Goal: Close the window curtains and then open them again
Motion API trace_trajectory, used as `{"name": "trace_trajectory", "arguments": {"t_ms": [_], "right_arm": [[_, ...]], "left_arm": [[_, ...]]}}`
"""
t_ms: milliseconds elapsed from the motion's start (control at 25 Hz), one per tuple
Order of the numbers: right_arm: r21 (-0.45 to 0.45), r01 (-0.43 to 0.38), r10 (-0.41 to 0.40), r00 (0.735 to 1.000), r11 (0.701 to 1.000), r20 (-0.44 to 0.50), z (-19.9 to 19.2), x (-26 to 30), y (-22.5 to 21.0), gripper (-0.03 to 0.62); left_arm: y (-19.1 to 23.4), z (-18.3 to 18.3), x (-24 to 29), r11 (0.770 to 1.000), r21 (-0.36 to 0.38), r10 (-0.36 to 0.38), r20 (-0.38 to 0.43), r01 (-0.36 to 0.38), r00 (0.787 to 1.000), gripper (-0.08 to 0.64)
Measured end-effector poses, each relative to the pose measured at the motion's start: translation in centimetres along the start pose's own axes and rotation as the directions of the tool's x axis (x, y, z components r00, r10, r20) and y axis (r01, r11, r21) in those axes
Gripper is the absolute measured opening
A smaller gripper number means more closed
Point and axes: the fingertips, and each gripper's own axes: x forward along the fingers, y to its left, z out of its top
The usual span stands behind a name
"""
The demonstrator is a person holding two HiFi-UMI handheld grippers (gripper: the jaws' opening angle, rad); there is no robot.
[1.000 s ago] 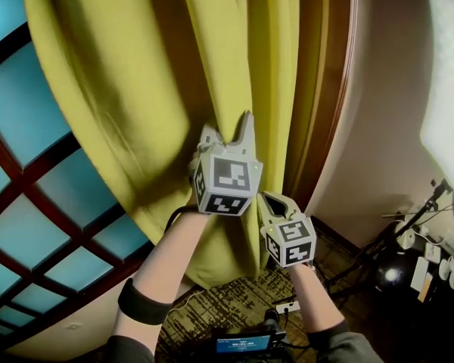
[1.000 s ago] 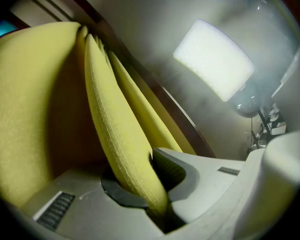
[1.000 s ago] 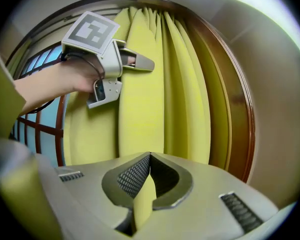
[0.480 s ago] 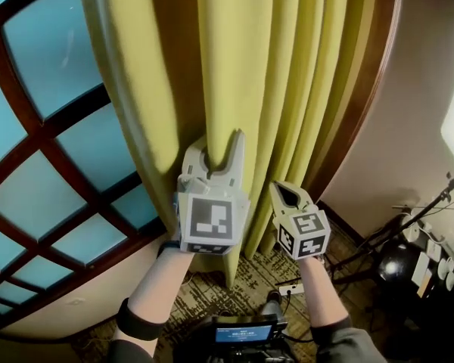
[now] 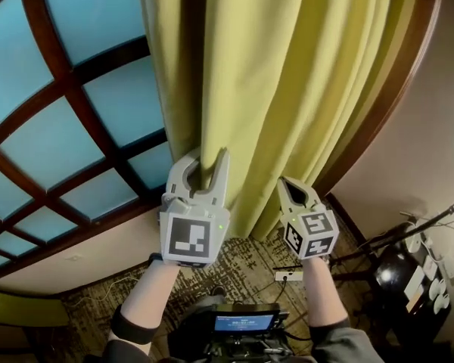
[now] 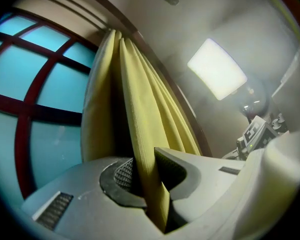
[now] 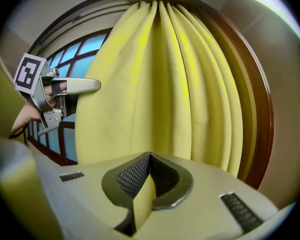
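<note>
- a small lit screen [image 5: 246, 322] sits at 6 o'clock in the head view, its blue band carrying print too small to read.
- each gripper's cube bears black-and-white square markers. no brand, letter or number can be read anywhere.
- the left gripper [image 5: 204, 165], just left of centre, has the curtain's [image 5: 287, 89] leading edge running up between its jaws. the cloth fills the narrow gap, with the mesh pads against it, and the jaws have just been easing apart a little.
- the right gripper [image 5: 287, 186], at 5 o'clock from centre, has its jaws fully together, nipping a thin fold of the same yellow cloth.
- patterned carpet [image 5: 242, 263] lies below the hem, between the two forearms.
- the curtain hangs from 12 to 2 o'clock, gathered in tight pleats against the curved dark wooden frame [image 5: 386, 104] on its right.
- the window [image 5: 76, 112] fills 8 to 11 o'clock, blue panes behind dark red bars.
- a second ago the curtain spread well out to the left over the glass. now it is bunched to the right and many more panes show.
- both grippers sit lower and further right along the cloth than before.
</note>
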Motion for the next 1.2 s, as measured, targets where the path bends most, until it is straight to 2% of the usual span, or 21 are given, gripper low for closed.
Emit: {"name": "trace_trajectory", "arguments": {"t_ms": [280, 440, 520, 640, 680, 760, 880, 960, 1200], "right_arm": [[0.043, -0.089, 0.09, 0.996, 0.995, -0.024, -3.3, -1.6, 0.8, 0.014], [0.05, -0.122, 0.124, 0.991, 0.991, -0.048, -4.9, -2.9, 1.7, 0.014], [0.056, -0.14, 0.143, 0.988, 0.988, -0.054, -5.5, -3.4, 2.1, 0.014], [0.076, -0.181, 0.186, 0.98, 0.981, -0.067, -7.0, -4.1, 3.4, 0.014], [0.079, -0.194, 0.2, 0.977, 0.978, -0.07, -7.4, -4.1, 3.9, 0.014], [0.082, -0.216, 0.222, 0.972, 0.973, -0.077, -7.9, -4.1, 5.1, 0.014], [0.081, -0.252, 0.259, 0.962, 0.964, -0.091, -8.7, -4.4, 7.5, 0.014], [0.071, -0.276, 0.282, 0.954, 0.959, -0.099, -9.1, -4.6, 9.0, 0.014], [0.052, -0.334, 0.338, 0.933, 0.941, -0.125, -10.2, -5.1, 14.5, 0.014]], "left_arm": [[-1.0, -2.7, -4.2, 0.995, -0.026, 0.093, -0.094, -0.096, 0.991, 0.078], [-1.6, -6.0, -7.2, 0.987, -0.066, 0.131, -0.186, -0.145, 0.974, 0.08], [-1.5, -8.0, -9.1, 0.98, -0.083, 0.156, -0.241, -0.181, 0.958, 0.08], [-1.6, -10.7, -12.6, 0.969, -0.08, 0.196, -0.331, -0.235, 0.923, 0.075], [-1.4, -11.2, -13.8, 0.963, -0.082, 0.215, -0.352, -0.258, 0.911, 0.052], [-0.6, -12.0, -16.2, 0.951, -0.084, 0.247, -0.378, -0.299, 0.892, 0.0], [0.8, -13.8, -20.1, 0.949, -0.04, 0.269, -0.423, -0.314, 0.865, 0.0], [1.8, -14.8, -22.2, 0.939, -0.031, 0.294, -0.444, -0.342, 0.846, 0.0], [3.7, -16.2, -28.3, 0.913, -0.052, 0.336, -0.471, -0.406, 0.816, 0.0]]}}
